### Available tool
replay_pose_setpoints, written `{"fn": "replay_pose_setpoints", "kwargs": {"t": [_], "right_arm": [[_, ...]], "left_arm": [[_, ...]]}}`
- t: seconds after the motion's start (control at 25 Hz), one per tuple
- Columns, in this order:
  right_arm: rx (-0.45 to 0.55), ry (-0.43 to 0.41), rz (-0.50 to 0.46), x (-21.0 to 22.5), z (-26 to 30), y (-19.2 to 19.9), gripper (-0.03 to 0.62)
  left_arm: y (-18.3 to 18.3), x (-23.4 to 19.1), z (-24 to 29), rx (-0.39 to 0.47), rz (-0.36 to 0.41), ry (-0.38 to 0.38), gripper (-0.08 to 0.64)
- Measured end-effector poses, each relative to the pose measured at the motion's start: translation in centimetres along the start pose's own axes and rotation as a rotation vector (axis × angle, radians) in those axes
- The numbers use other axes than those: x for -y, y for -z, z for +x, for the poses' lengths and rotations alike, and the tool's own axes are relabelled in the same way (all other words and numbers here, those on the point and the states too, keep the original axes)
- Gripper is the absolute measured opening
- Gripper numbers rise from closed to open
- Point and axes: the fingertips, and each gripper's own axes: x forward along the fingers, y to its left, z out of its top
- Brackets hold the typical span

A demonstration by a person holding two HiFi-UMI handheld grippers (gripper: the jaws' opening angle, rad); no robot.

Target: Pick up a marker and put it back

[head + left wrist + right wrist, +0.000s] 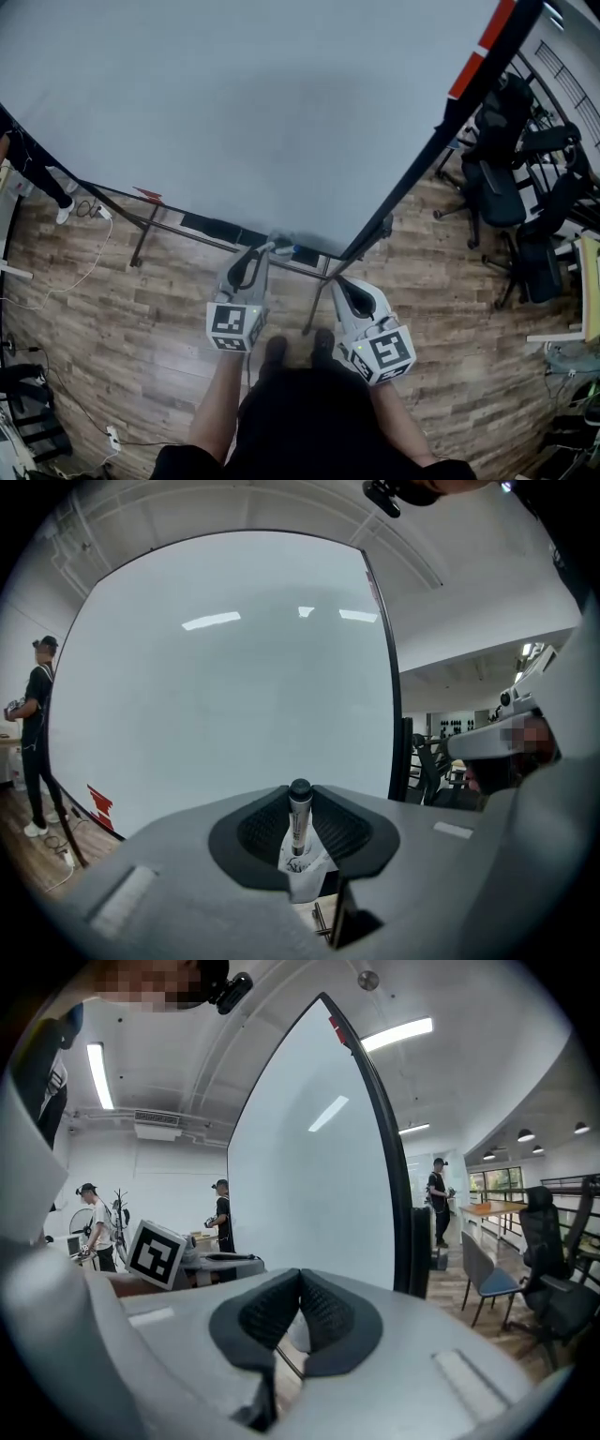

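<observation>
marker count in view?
1: a marker stands upright, clamped between the jaws of the left gripper, in front of the whiteboard. More may be hidden at the board's lower edge.

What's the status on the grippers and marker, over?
Left gripper shut on marker, near whiteboard's lower edge. Right gripper shut, empty. No obstruction seen.

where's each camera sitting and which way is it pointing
Head view: on the person's head, looking steeply down at the whiteboard and floor; forearms, left gripper and right gripper show.
Left gripper view: on that gripper, facing the whiteboard; jaws hold a marker.
Right gripper view: along shut jaws, past the whiteboard's edge.
All share the whiteboard.
</observation>
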Motion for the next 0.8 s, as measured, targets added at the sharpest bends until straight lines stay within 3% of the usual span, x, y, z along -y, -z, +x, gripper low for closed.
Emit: {"fn": "replay_pose_setpoints", "kwargs": {"t": [0.32,0.8], "right_arm": [[-0.033,-0.08,-0.009,1.5,0.7,0.7,0.002],[-0.085,-0.132,0.01,2.2,0.7,2.3,0.002]], "left_arm": [[3.2,0.2,3.5,-0.067,0.065,-0.043,0.083],[6.9,0.4,5.0,-0.122,0.049,-0.087,0.083]]}}
